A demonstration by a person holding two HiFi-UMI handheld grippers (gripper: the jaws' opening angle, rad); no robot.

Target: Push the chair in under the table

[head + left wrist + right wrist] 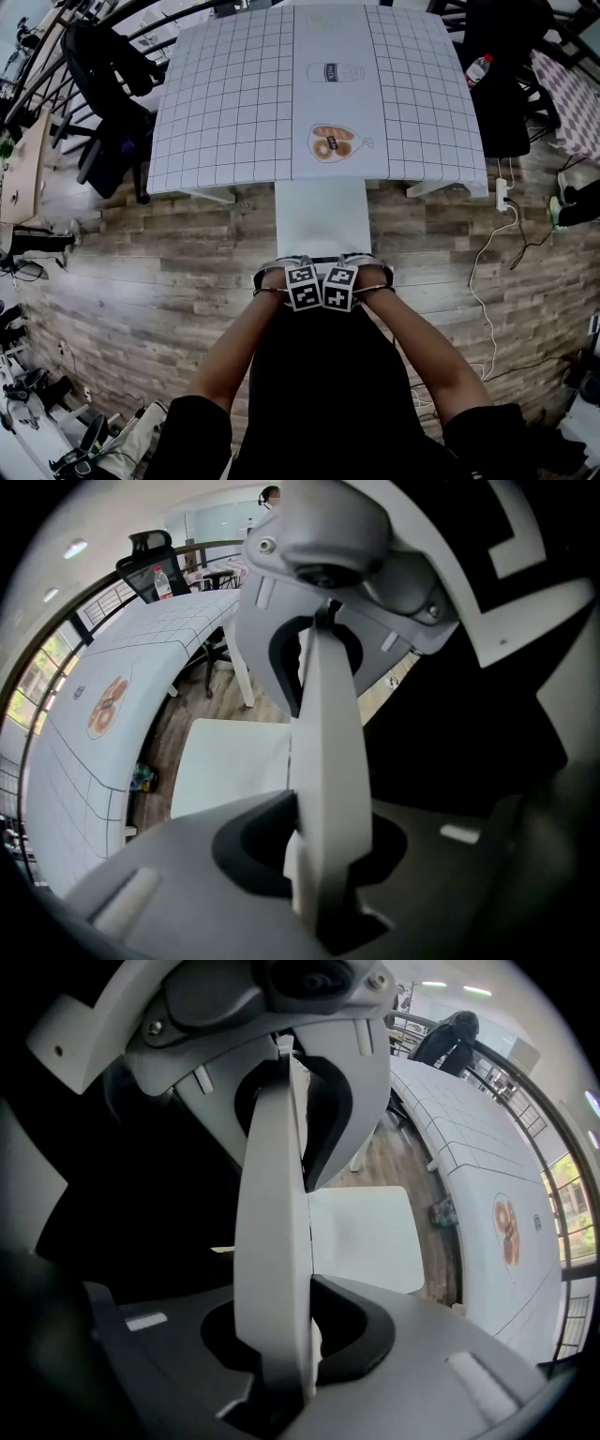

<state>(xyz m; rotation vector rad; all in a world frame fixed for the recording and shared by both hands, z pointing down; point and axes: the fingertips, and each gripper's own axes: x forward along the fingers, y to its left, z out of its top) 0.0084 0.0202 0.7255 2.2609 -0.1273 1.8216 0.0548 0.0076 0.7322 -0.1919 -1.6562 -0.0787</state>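
One black office chair [108,84] stands off the left side of the table [234,112], on the wooden plank floor [169,272]. The table carries a white cloth with a grid, and near the middle of its near edge is a printed picture of doughnuts [333,142].

Straight below that picture, at the middle of the table's near side, stands the white chair [323,216]. The front of its seat disappears beneath the table's edge. The rest of the seat and the backrest [330,761] stand out on the near side.

The left tongs [300,283] are clamped on the backrest's top edge, pointing down, with the white panel upright between the jaws. The right tongs [343,283] sit just beside them, marker cubes nearly touching, and are closed on the same panel in the same way. Both of the person's forearms reach toward the table from the near side.

By the table's far right corner is a clear bottle [476,68] with a red cap. Off the near right corner, a white power strip [503,194] lies on the floor.
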